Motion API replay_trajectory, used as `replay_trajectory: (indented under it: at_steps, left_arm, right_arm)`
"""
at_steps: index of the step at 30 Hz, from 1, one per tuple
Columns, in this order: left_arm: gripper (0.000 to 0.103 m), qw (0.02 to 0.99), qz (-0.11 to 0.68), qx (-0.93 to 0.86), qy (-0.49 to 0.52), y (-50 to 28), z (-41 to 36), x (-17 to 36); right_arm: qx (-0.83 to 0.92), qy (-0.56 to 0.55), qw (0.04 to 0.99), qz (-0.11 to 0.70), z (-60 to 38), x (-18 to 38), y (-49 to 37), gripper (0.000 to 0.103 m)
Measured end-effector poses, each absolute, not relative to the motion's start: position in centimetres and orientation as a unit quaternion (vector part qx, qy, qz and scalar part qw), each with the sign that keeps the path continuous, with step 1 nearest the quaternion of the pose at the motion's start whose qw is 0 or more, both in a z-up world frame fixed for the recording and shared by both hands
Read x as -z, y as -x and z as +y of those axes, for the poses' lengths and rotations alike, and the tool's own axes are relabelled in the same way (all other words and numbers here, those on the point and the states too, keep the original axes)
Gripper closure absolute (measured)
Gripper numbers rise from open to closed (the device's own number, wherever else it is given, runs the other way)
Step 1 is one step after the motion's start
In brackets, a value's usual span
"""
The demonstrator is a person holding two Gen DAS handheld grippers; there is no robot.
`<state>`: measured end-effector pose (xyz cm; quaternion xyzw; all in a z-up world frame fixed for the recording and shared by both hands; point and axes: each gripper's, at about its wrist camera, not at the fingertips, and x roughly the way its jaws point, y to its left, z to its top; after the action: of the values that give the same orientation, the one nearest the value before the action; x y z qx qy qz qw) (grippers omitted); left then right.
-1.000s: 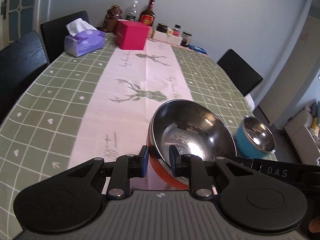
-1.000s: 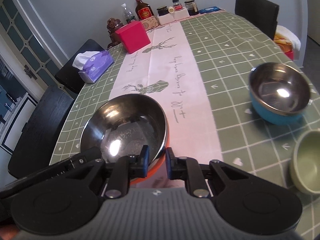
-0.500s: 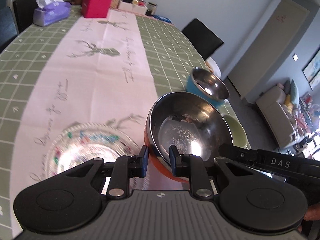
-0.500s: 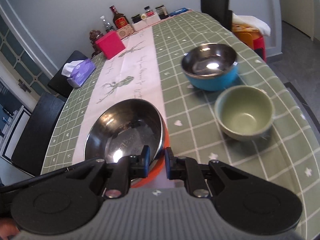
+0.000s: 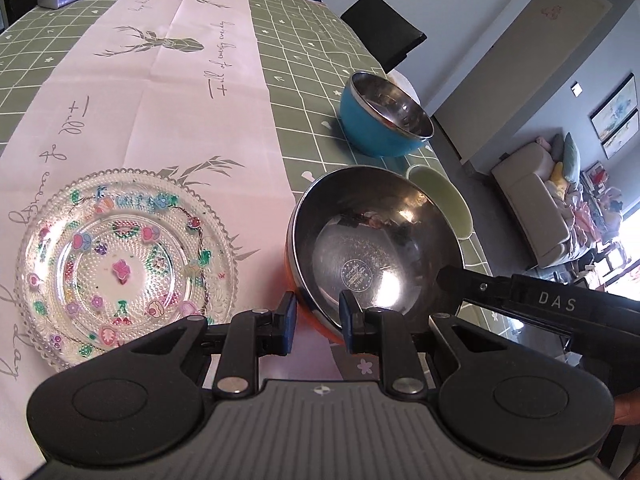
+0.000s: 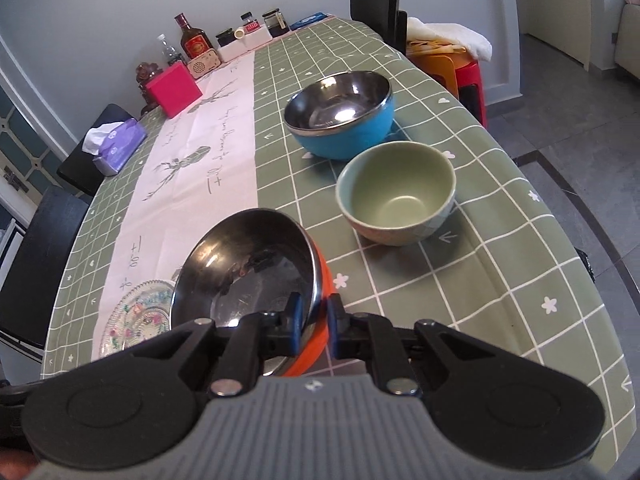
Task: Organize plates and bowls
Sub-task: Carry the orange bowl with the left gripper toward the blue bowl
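Both grippers hold one orange bowl with a steel inside, lifted above the table's near end. My left gripper is shut on its near rim. My right gripper is shut on the bowl's rim from the other side. A patterned glass plate lies on the pink runner, left of the bowl; it also shows in the right wrist view. A blue steel-lined bowl and a pale green bowl stand on the green cloth beyond; both show in the left wrist view, blue bowl, green bowl.
A pink box, a tissue pack, bottles and jars stand at the table's far end. Black chairs line the sides. A red stool with cloth stands to the right of the table edge.
Both grippers carried the orange bowl back toward the table's near end. The glass plate and green bowl have come into view close by.
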<state>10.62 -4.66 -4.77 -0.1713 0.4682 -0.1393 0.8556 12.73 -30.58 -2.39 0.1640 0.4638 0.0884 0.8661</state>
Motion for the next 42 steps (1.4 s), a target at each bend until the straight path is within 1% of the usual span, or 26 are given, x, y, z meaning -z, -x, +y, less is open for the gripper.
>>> replay_trajectory:
  at_steps: [16, 18, 21, 22, 24, 25, 26, 28, 30, 32, 34, 42]
  left_arm:
    - [0.075, 0.855, 0.464, 0.149, 0.177, -10.7, -4.6, 4.8]
    - [0.075, 0.859, 0.46, 0.149, 0.169, -10.7, -4.7, 4.7]
    - [0.075, 0.861, 0.457, 0.148, 0.167, -10.7, -4.7, 4.7]
    - [0.073, 0.861, 0.456, 0.148, 0.167, -10.7, -4.7, 4.7]
    - [0.063, 0.863, 0.452, 0.147, 0.172, -10.7, -4.5, 4.6]
    - [0.055, 0.865, 0.447, 0.146, 0.177, -10.6, -4.4, 4.6]
    - [0.049, 0.866, 0.443, 0.145, 0.18, -10.6, -4.2, 4.5]
    - [0.048, 0.874, 0.43, 0.14, 0.18, -10.5, -3.9, 4.1]
    - [0.047, 0.882, 0.416, 0.135, 0.175, -10.4, -3.7, 3.7]
    - [0.043, 0.89, 0.401, 0.133, 0.172, -10.4, -3.5, 3.2]
    - [0.043, 0.895, 0.391, 0.135, 0.17, -10.5, -3.4, 2.8]
    - [0.042, 0.902, 0.375, 0.157, 0.145, -12.4, -3.7, 0.6]
  right_arm:
    - [-0.075, -0.164, 0.857, 0.483, -30.5, 3.2, -13.1, 0.092]
    - [-0.076, -0.166, 0.856, 0.483, -30.5, 3.2, -13.1, 0.091]
    - [-0.081, -0.173, 0.854, 0.484, -30.6, 3.2, -13.1, 0.087]
    - [-0.082, -0.172, 0.855, 0.483, -30.6, 3.1, -13.1, 0.086]
    - [-0.082, -0.165, 0.859, 0.478, -30.4, 3.0, -13.0, 0.085]
    - [-0.081, -0.16, 0.863, 0.473, -30.4, 2.8, -13.0, 0.077]
    - [-0.08, -0.155, 0.867, 0.467, -30.3, 2.5, -12.9, 0.067]
    - [-0.076, -0.138, 0.877, 0.454, -30.1, 2.1, -12.7, 0.063]
    - [-0.07, -0.121, 0.887, 0.441, -29.9, 1.6, -12.5, 0.063]
    - [-0.074, -0.117, 0.893, 0.428, -29.9, 1.2, -12.3, 0.061]
    - [-0.079, -0.119, 0.898, 0.416, -30.0, 0.8, -12.3, 0.06]
    - [-0.069, -0.095, 0.921, 0.372, -29.8, -0.7, -14.2, 0.06]
